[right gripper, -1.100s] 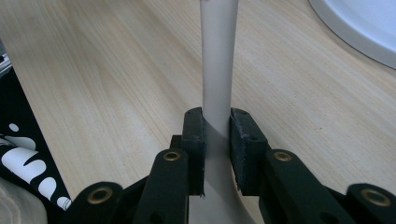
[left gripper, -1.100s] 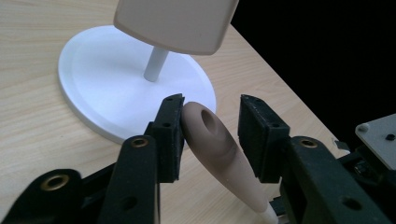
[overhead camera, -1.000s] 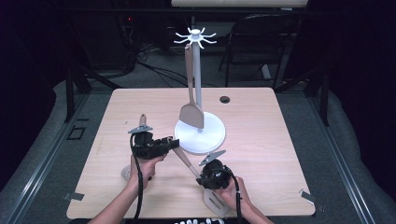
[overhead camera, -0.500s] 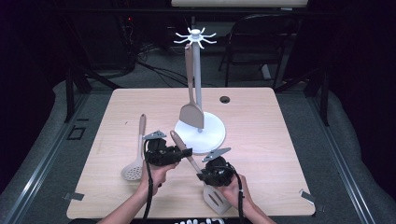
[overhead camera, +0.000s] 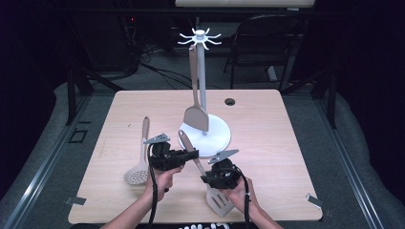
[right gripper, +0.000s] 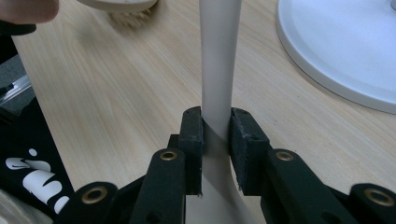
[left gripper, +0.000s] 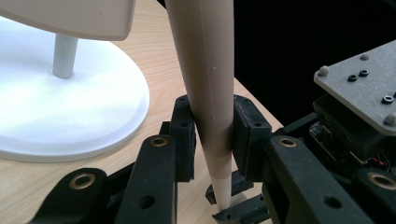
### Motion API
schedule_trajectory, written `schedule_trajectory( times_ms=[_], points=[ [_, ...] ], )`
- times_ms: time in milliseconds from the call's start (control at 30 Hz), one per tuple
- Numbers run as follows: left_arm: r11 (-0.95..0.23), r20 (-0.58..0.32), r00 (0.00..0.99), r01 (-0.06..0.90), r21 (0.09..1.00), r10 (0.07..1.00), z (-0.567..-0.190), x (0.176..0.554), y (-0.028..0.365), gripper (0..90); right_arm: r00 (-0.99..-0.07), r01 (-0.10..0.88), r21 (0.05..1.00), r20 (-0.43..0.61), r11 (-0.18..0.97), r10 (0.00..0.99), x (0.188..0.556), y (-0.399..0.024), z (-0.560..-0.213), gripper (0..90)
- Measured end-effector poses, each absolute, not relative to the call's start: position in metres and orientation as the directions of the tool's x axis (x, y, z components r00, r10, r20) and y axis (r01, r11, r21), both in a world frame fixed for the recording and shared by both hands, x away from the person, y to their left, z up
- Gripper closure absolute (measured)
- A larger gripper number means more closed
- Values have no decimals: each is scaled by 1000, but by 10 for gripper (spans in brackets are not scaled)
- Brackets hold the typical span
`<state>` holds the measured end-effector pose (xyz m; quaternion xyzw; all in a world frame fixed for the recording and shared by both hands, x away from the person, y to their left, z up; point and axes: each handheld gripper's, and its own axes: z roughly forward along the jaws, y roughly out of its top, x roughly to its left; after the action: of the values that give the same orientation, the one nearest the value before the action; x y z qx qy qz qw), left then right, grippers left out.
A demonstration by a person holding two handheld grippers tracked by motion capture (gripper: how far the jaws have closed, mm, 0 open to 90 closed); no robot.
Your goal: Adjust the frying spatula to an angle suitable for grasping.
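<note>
At the near edge of the table (overhead camera: pixel 286 143), the right tool (overhead camera: pixel 216 174) is clenched on the neck of the slotted spatula (overhead camera: pixel 210 183). The left tool (overhead camera: pixel 187 156) has just been closing and now clamps the handle higher up. The step looks like a two-handed lift toward the white rack (overhead camera: pixel 202 86); next, the handle's end must be raised and steered onto a hook.
</note>
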<state>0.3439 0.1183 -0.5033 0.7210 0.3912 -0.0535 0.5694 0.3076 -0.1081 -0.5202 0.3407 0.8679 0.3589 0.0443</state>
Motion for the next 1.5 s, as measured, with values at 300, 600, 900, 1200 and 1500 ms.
schedule_trajectory(
  times_ms=[300,600,900,1200,1500],
  points=[
    [-42,-530,687,629,776,496,-505,345,119,702,-760,554,658,150,510,632,306,-108,-520,772],
    [-116,-513,706,635,764,487,-517,338,104,666,-748,550,679,141,487,649,306,-112,-515,778],
    [-95,-505,706,622,777,497,-519,335,101,736,-744,556,681,153,476,651,307,-113,-515,776],
    [-52,-559,697,645,763,449,-518,336,101,775,-748,555,689,168,466,642,307,-115,-513,755],
    [-33,-554,698,635,772,453,-511,339,110,778,-766,543,689,173,480,619,306,-123,-506,560]
  ],
)
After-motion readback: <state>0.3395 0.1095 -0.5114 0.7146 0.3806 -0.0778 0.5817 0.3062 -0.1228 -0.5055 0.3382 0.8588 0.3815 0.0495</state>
